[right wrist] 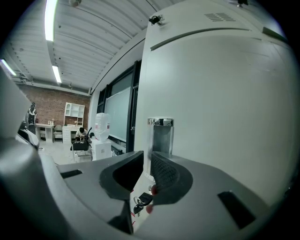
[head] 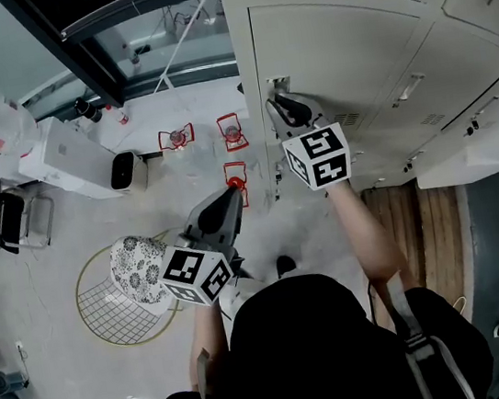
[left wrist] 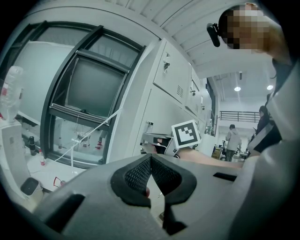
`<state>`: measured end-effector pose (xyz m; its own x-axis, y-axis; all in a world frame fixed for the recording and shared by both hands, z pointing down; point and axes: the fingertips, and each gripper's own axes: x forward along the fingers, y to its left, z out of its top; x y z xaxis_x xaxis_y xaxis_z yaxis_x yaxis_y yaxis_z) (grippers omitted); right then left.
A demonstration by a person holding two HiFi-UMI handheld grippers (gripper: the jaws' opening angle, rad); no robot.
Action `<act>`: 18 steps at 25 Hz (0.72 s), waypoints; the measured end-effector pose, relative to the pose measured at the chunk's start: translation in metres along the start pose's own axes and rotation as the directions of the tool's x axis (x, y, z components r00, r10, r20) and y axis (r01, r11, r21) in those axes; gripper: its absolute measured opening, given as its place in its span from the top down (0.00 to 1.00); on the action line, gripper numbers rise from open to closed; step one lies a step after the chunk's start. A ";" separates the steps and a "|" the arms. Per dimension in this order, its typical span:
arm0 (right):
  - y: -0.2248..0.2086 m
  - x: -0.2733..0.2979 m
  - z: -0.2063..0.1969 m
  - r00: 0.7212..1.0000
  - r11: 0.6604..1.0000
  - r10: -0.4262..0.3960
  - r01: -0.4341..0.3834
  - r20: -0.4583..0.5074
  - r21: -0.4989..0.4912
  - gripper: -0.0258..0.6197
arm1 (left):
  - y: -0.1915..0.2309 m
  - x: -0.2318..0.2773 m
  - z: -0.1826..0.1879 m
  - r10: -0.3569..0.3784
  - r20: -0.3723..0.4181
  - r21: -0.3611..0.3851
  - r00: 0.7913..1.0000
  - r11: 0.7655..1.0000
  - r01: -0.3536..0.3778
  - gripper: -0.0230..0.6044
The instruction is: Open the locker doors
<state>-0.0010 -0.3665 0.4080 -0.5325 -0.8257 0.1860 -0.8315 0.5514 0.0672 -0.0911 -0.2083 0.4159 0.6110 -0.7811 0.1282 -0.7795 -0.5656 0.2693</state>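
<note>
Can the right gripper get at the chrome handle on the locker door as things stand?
Yes, it looks so: the right gripper is up against the locker door, and the chrome handle already stands between its jaws, with nothing in the way.

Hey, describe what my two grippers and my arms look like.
Left gripper and right gripper: tapering grey shells, black mesh-textured pads. Each carries a white cube with black square markers. Forearms are bare; the person wears a dark top.

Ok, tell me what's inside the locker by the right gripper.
Its inside is hidden: the door is shut. Only the front shows, with a metal handle between the right gripper's jaws and keys hanging below.
</note>
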 end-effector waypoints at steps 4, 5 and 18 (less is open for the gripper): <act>0.004 -0.005 0.000 1.000 1.000 -0.012 0.012 -0.010 0.004 0.86 | 0.000 -0.004 -0.002 -0.012 -0.005 -0.005 1.000 1.000 0.012 0.93; 0.006 -0.006 0.000 1.000 1.000 -0.016 0.016 -0.013 0.005 0.86 | 0.000 -0.004 -0.002 -0.017 -0.006 -0.005 1.000 1.000 0.017 0.93; 0.023 -0.029 -0.004 0.993 0.994 -0.103 0.105 -0.062 0.020 0.77 | 0.001 -0.029 -0.001 -0.092 -0.009 -0.023 0.996 0.996 0.091 0.93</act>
<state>-0.0040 -0.3295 0.4084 -0.4329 -0.8692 0.2389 -0.8857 0.4594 0.0665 -0.1098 -0.1856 0.4136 0.6811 -0.7237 0.1113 -0.7170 -0.6284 0.3018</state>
